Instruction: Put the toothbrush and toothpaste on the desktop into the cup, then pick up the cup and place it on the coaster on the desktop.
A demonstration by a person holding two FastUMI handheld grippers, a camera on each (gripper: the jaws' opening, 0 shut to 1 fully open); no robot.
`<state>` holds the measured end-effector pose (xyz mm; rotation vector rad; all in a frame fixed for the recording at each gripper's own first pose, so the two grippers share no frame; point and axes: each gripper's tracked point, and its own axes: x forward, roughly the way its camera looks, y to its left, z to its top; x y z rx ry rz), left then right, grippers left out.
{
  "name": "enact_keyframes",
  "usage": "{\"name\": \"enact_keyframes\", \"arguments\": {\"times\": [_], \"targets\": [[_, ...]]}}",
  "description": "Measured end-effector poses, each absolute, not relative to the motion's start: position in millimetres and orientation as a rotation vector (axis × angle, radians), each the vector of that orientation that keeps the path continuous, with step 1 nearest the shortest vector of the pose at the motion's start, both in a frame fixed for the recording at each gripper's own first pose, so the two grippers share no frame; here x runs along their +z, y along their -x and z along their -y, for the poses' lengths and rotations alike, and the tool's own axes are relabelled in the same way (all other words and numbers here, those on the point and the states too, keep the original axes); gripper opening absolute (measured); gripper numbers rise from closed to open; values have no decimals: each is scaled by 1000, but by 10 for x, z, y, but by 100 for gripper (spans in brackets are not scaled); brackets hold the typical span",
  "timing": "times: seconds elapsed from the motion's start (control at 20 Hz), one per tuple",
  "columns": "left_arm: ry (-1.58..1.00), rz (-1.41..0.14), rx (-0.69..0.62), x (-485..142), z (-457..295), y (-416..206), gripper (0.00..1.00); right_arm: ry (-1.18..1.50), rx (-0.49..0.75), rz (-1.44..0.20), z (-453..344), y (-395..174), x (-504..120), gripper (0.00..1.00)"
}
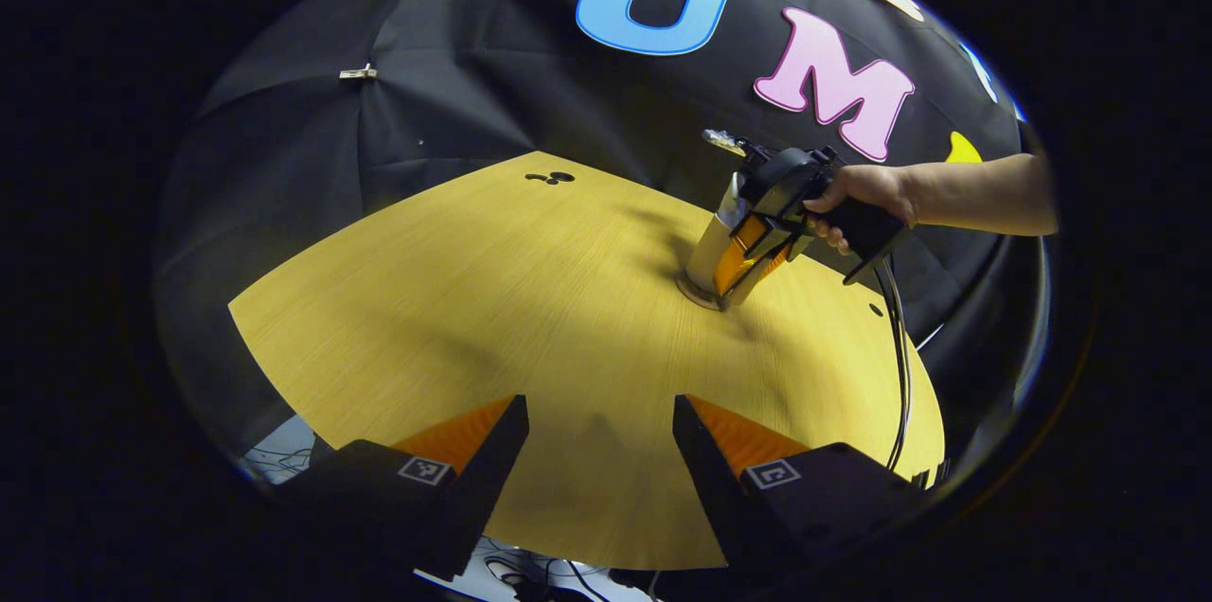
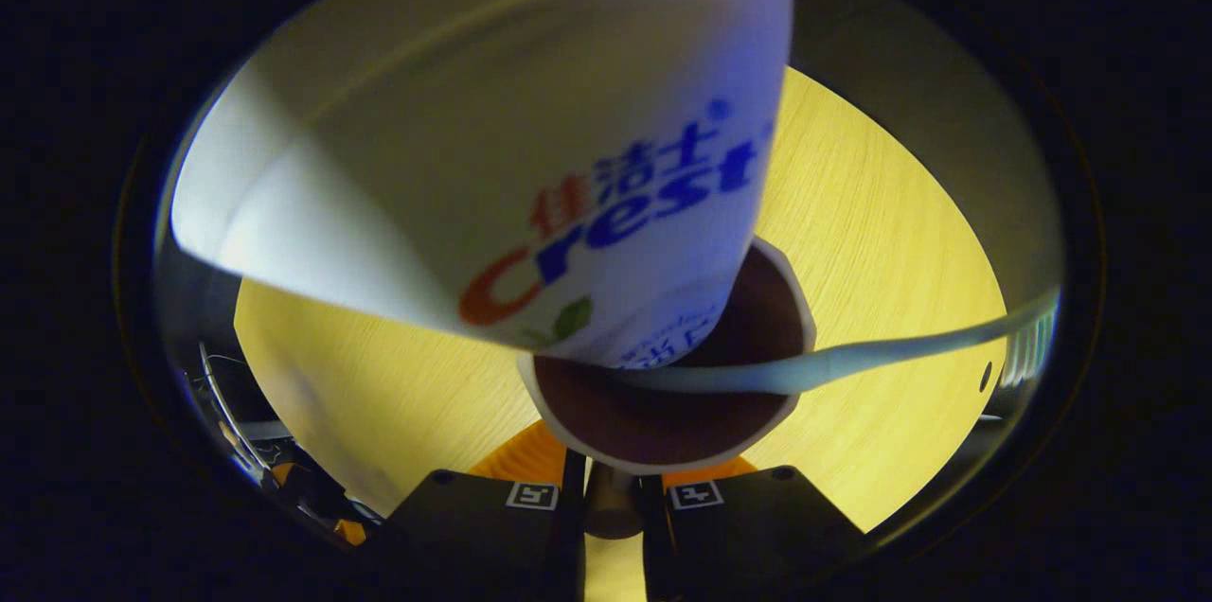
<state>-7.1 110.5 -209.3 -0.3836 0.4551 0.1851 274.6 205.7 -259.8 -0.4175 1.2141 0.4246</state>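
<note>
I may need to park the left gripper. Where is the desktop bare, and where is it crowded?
Bare: the wide stretch of desktop from the left gripper, jaws open, out to the small holes at the far edge. Crowded: the right side, where the right gripper clamps the cup on the coaster, its cable trailing off the edge.

Left tongs [image 1: 598, 451] gaping, right tongs [image 2: 611, 488] clamped on cup [image 2: 663, 413] rim

Cup [image 2: 663, 413]: pale rim, dark inside, upright, rim pinched between the right gripper's [image 2: 614, 488] fingers, standing on the coaster [image 1: 696, 292].
Toothpaste [image 2: 530, 157]: white tube, leaning inside cup, rising just ahead of gripper.
Toothbrush [image 2: 852, 358]: pale handle, slanting across cup mouth, off to the right.
</note>
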Motion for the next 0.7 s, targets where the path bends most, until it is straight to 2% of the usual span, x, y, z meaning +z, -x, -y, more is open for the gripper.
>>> {"name": "enact_keyframes", "arguments": {"times": [0.3, 0.5, 0.6, 0.7], "targets": [[365, -461, 186, -2091, -1113, 114, 97, 422, 421, -1223, -2034, -2724, -2595, 28], [361, -459, 188, -2066, -1094, 182, 97, 416, 429, -1198, -2026, -2702, -2504, 36], [359, -459, 187, -2042, -1080, 228, 97, 408, 423, -1174, -2002, -2704, -2401, 48], [352, -455, 185, -2001, -1069, 271, 97, 389, 422, -1142, -2002, -2690, -2273, 76]]}}
